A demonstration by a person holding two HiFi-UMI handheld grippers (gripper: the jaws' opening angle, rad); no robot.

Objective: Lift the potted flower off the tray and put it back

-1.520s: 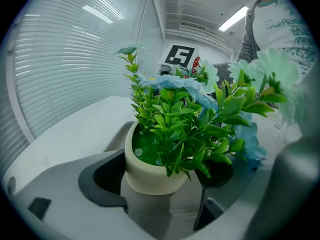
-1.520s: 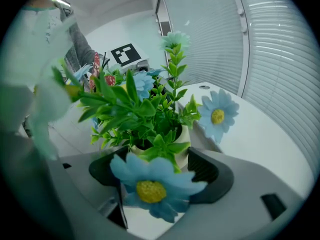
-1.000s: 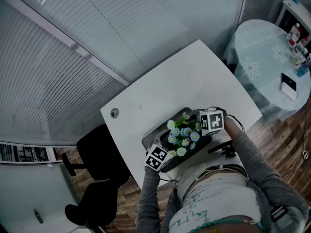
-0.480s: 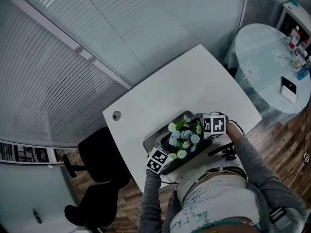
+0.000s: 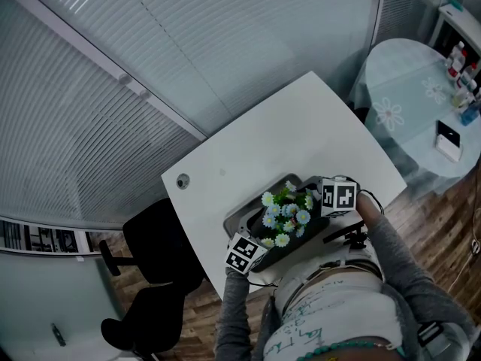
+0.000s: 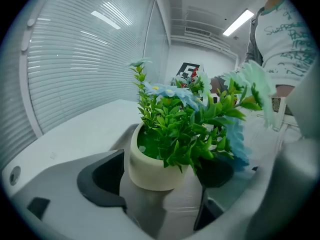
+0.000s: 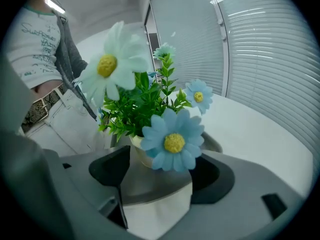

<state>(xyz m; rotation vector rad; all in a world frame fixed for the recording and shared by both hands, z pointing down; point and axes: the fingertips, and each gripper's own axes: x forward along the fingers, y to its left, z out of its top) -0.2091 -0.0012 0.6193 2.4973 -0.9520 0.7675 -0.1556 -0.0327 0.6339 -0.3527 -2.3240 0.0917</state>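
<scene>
The potted flower (image 5: 285, 209) stands in the dark tray (image 5: 234, 220), which lies at the near edge of a white table (image 5: 301, 126), close to the person's body. The left gripper (image 5: 252, 246) is at the tray's near-left end and the right gripper (image 5: 322, 201) at its right end, both pointing in at the plant from opposite sides. In the left gripper view the jaws are spread wide with the cream pot (image 6: 150, 169) between their dark pads (image 6: 100, 176); the pot sits just beside the left pad with a thin strip of grey showing between them, and leaves cover the gap on the other side, so contact there cannot be judged. The pot's base rests on the grey tray floor. In the right gripper view the jaws also stand well apart and grasp nothing; the pot (image 7: 140, 154) is just ahead of them, half hidden behind a blue flower (image 7: 173, 141), with a white flower (image 7: 111, 64) rising above on the left. Under these jaws the tray edge meets the white tabletop. On the table's far-left part is a small round hole (image 5: 183, 180). A black chair (image 5: 154, 277) stands left of the table, a round table (image 5: 406, 104) to the right, and blinds (image 5: 113, 89) run behind
</scene>
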